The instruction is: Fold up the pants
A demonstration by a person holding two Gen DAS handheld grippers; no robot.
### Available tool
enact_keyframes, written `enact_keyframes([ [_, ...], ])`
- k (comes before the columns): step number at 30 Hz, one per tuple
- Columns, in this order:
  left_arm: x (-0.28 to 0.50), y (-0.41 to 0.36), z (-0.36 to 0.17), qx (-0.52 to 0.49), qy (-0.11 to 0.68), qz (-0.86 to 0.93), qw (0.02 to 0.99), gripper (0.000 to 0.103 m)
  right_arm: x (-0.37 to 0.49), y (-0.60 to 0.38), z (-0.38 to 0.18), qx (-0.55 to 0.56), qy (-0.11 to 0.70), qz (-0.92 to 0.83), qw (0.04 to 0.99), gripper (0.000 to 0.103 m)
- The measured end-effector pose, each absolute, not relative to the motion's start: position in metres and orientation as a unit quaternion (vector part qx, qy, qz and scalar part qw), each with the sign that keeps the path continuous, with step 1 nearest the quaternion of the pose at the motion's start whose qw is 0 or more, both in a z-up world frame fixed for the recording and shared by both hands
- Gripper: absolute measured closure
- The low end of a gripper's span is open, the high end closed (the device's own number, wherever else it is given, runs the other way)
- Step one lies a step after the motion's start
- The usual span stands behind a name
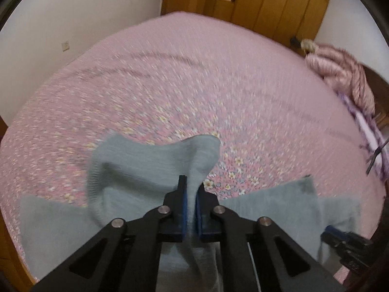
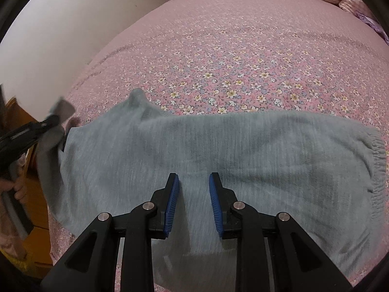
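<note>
Left wrist view: left gripper [image 1: 190, 189] is clamped on a raised ridge of the grey-blue pants [image 1: 136, 170], blue pads [image 1: 184, 199] pressed tight w/ a thin pleat of fabric between them, low centre of frame. Cloth bunches up ahead of the jaws & drapes down both sides; another flat part lies lower right, where the tip of the other tool peeks in at the frame's edge. Pic is motion-blurred, so finer detail can't be read. Right wrist view: right gripper [image 2: 194, 182] has its jaws apart, nothing between them, hanging over the mid part of the pants [image 2: 243, 150], which lie mostly flat across the lower half of frame on the pink floral bedspread [image 2: 243, 60]. Elastic waistband [image 2: 376, 165] sits at the right edge; at the left edge the left gripper [image 2: 52, 120] shows w/ cloth lifted in it, a hand [image 2: 18, 189] on its handle below. Whether the right pads touch the fabric can't be told. Wooden wardrobe [image 1: 255, 2] & a pink quilted jacket [image 1: 340, 73] sit in the upper part of the left view, well apart from the work. Progress, as a judgement: early-mid. Pants look laid out lengthwise, poss. already halved leg on leg, one end picked up. Left to do: carry that end over toward the waistband, set it down, smooth, maybe one more fold.
</note>
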State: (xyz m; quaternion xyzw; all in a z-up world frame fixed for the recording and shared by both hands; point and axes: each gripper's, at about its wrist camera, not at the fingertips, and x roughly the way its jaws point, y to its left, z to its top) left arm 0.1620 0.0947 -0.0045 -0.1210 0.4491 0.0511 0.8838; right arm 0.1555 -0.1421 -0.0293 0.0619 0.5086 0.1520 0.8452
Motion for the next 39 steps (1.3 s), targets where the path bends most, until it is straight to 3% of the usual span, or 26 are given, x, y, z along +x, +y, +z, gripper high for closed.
enact_keyframes([
  [13,0.054,0.16,0.051,-0.201,0.353,0.122,0.906,0.098,0.153,-0.132,-0.027,0.04,0.506,0.143,0.85,0.076],
  [30,-0.006,0.227,-0.031,-0.31,0.4,0.174,0.845,0.098,0.153,-0.121,-0.027,0.01,0.502,0.131,0.855,0.075],
  [33,-0.009,0.233,-0.033,-0.323,0.391,0.178,0.843,0.088,0.152,-0.121,-0.027,0.01,0.5,0.133,0.856,0.075],
  [39,-0.021,0.243,-0.05,-0.292,0.42,0.245,0.824,0.089,0.149,-0.122,-0.028,0.011,0.498,0.134,0.857,0.075],
])
